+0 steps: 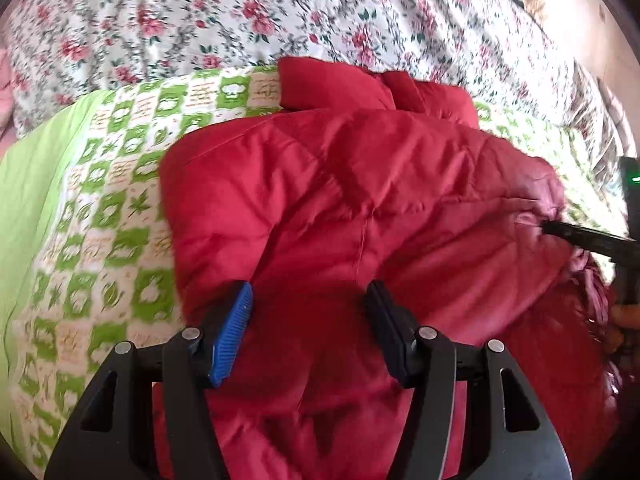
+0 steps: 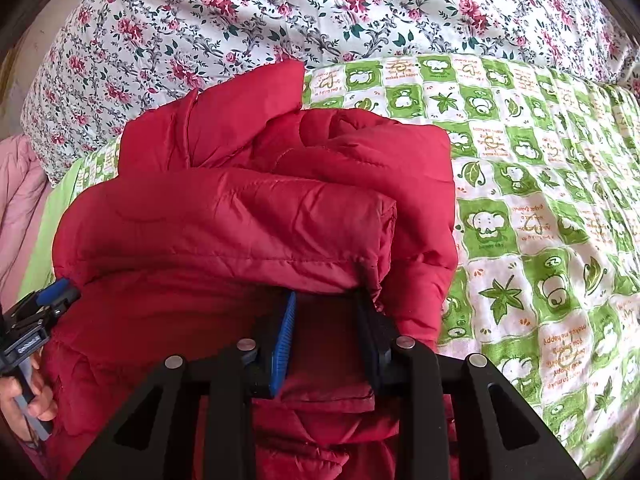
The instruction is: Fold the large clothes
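A red padded jacket [image 1: 360,200] lies partly folded on a green-and-white checked blanket [image 1: 104,216]. My left gripper [image 1: 308,296] is open just above the jacket's near part, holding nothing. In the right wrist view the jacket [image 2: 224,232] is doubled over, and my right gripper [image 2: 326,304] has its fingers around a fold of the jacket's edge, holding it lifted. The right gripper's black finger [image 1: 580,236] shows at the right of the left wrist view, biting the jacket's edge. The left gripper [image 2: 52,292] shows at the left edge of the right wrist view.
A floral quilt [image 2: 280,8] lies bunched behind the jacket. The checked blanket [image 2: 540,200] spreads to the right. Pink fabric [image 2: 20,200] lies at the far left. A hand [image 2: 20,404] holds the left gripper's handle.
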`<state>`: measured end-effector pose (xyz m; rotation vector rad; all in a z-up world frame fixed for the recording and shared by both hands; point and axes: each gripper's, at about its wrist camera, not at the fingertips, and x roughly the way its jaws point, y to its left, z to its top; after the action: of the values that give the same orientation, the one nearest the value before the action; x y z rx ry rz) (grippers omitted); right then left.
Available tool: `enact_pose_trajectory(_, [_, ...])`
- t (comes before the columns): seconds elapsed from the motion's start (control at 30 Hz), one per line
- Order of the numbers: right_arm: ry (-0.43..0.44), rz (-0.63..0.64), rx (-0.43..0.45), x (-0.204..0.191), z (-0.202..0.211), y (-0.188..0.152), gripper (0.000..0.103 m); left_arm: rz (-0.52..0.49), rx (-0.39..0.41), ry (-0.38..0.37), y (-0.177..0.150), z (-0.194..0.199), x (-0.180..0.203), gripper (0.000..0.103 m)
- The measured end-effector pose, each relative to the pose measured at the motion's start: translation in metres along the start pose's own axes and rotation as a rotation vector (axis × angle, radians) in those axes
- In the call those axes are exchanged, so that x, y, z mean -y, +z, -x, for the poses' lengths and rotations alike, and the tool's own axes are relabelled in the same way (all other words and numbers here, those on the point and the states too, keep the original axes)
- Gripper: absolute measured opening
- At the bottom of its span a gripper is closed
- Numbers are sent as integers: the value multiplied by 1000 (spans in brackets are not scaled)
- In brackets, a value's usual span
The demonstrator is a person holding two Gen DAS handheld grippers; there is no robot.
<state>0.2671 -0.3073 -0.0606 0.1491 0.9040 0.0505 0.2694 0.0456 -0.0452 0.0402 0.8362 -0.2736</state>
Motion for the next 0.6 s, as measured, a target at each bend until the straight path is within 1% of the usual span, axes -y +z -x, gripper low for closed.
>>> enact_pose_trajectory(0.07, [7, -5, -6, 0, 2, 2, 29, 8, 7, 4, -8, 18, -4, 59])
enact_pose_trajectory(0.2, [60, -60, 3, 6, 19, -1, 33, 39, 5, 10, -28, 40, -16, 59])
enact_pose_trajectory(0.33, [60, -56, 11, 6, 40, -13, 35, 90, 16, 18, -51, 65, -28, 59])
enact_pose_trajectory(0.43, [63, -45, 3, 6, 56, -22, 45, 124, 32, 19, -66, 87, -35, 59])
enact_pose_trajectory(0.5, [90, -45, -12, 7, 69, -33, 45, 139, 35, 25, -75, 97, -38, 59])
enact_pose_trajectory(0.6, [107, -31, -24, 9, 86, -50, 45, 147, 20, 26, -93, 109, -42, 59])
